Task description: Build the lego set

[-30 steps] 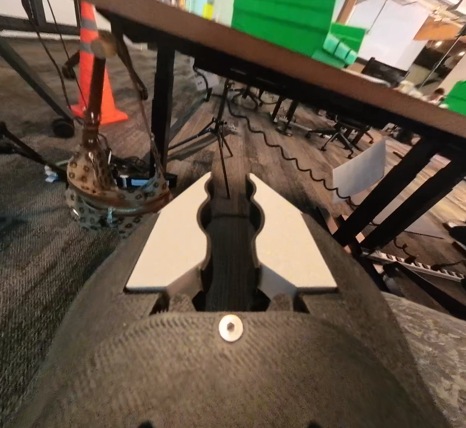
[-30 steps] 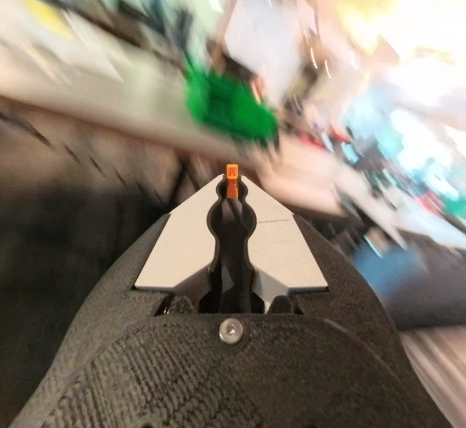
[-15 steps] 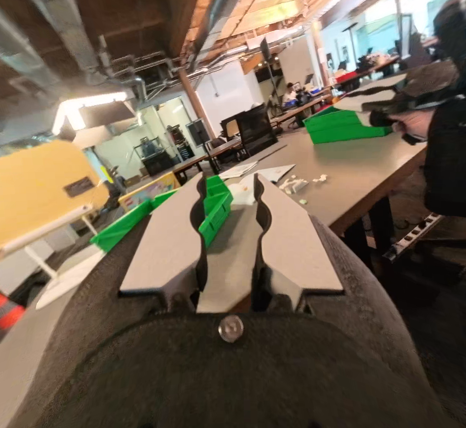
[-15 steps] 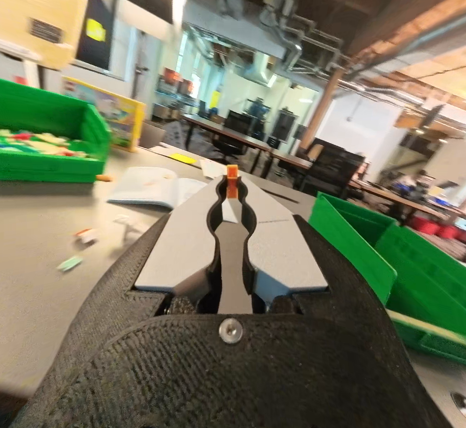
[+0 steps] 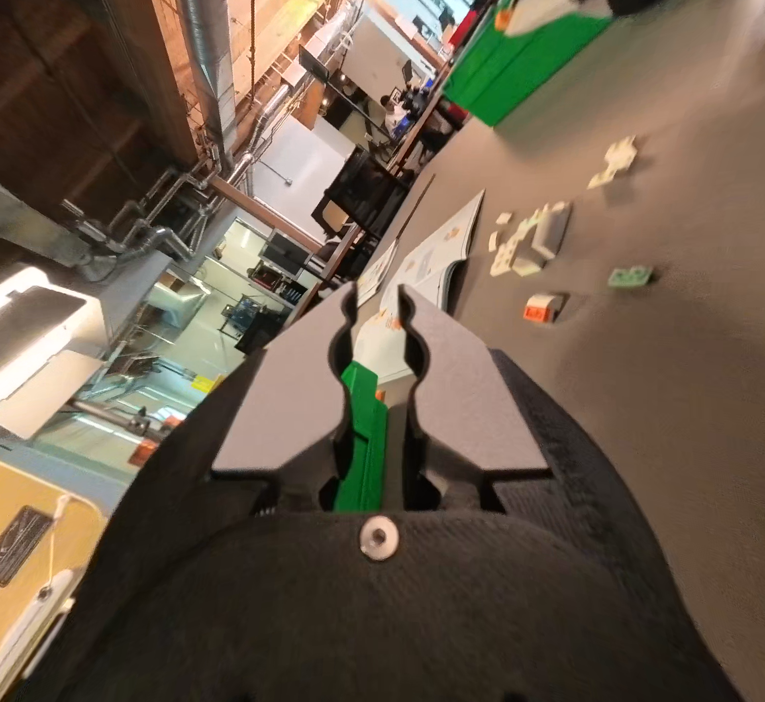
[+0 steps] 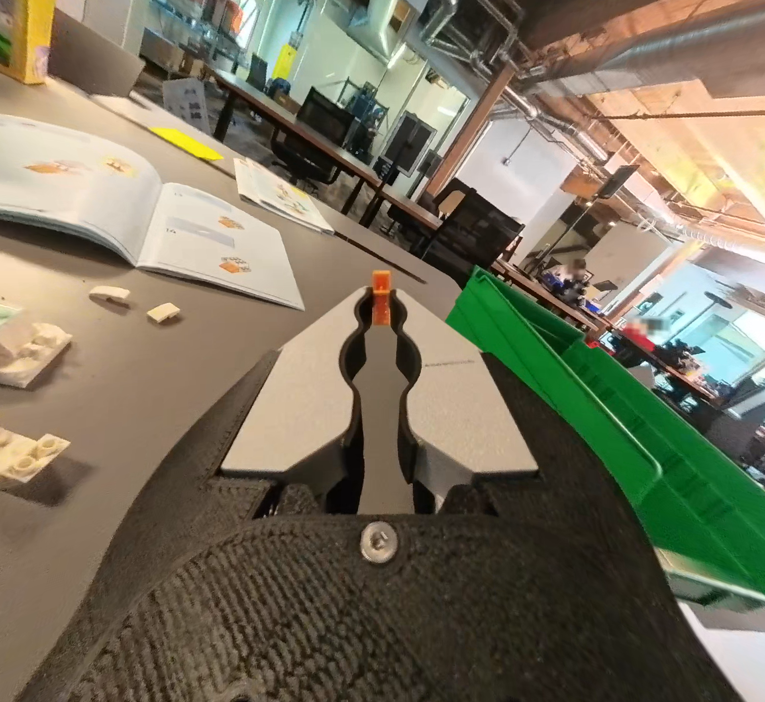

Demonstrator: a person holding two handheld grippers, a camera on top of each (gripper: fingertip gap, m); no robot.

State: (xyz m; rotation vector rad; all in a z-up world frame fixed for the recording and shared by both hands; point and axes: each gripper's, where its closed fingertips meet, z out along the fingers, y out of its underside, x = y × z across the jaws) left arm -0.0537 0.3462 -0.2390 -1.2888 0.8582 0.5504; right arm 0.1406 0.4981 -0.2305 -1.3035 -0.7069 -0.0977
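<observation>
My right gripper (image 6: pixel 381 294) is shut on a small orange lego piece (image 6: pixel 381 301) and holds it above the grey table (image 6: pixel 207 371). White lego pieces (image 6: pixel 109 294) and a white part-built assembly (image 6: pixel 31 351) lie to its left. My left gripper (image 5: pixel 377 292) is open and empty, rolled sideways above the table (image 5: pixel 621 392). Ahead of it lie an orange-and-white brick (image 5: pixel 542 307), a green plate (image 5: pixel 629 276) and a white-and-grey assembly (image 5: pixel 530 239). The right gripper with its orange piece (image 5: pixel 502 20) shows far off in the left wrist view.
An open instruction booklet (image 6: pixel 145 206) lies ahead, also in the left wrist view (image 5: pixel 439 251). A second booklet (image 6: pixel 281 193) lies beyond. A green bin (image 6: pixel 579 413) stands right of my right gripper; another green bin (image 5: pixel 360 413) is under my left gripper. A yellow box (image 6: pixel 25 7) stands far left. My hands' fingertips stand some 25 centimeters from each other. The orange-and-white brick (image 5: pixel 542 307) lies some 8 centimeters from my left tips, 25 centimeters from my right tips.
Both grippers have come up from below table height to over the table. The left view has rolled sideways. The right gripper has kept hold of the orange piece.
</observation>
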